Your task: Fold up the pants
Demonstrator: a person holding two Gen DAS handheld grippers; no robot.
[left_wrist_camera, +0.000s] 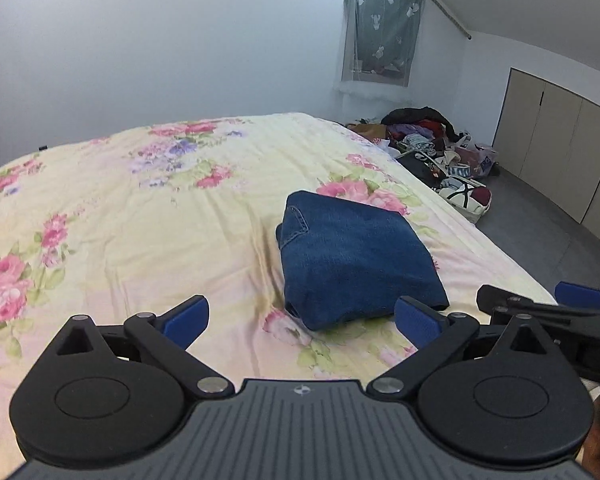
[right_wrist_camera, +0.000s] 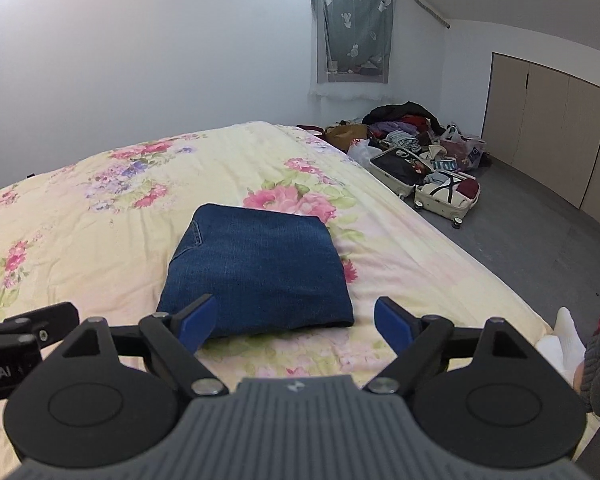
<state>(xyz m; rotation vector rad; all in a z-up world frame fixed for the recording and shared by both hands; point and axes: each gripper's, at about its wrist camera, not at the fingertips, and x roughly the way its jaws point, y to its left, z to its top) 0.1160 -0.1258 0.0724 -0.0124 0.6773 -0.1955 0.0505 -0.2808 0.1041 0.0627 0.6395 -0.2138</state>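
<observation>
While both grippers hover low over the near edge of the bed (left_wrist_camera: 100,208), neither one touches the jeans (left_wrist_camera: 352,260). The left gripper (left_wrist_camera: 302,320) points forward along the bedspread, level and slightly above it, with its blue-padded fingers (left_wrist_camera: 186,318) spread wide and nothing between them. From the left wrist view the right gripper (left_wrist_camera: 540,300) shows at the right edge, just beside the left one and at about the same height. The right gripper (right_wrist_camera: 296,322) is likewise level and aimed forward, its fingers (right_wrist_camera: 392,322) wide apart and empty; its left pad overlaps the near left corner of the jeans (right_wrist_camera: 256,264) in the picture, though whether it touches the cloth cannot be told. A white-socked foot (right_wrist_camera: 564,330) shows at the lower right of the right wrist view, beside the bed.

Just ahead of the grippers, the jeans lie folded into a compact, roughly square bundle on the floral bedspread, toward the bed's right side, with a stitched pocket seam on the top left. Beyond them the bedspread runs on to a pale wall. To the right, on the grey floor, an open suitcase (right_wrist_camera: 428,178) sits beside a heap of clothes (right_wrist_camera: 400,128) and bags. Farther back a grey curtain (right_wrist_camera: 354,28) hangs on the wall, and beige cupboard doors (right_wrist_camera: 548,128) line the right side.
</observation>
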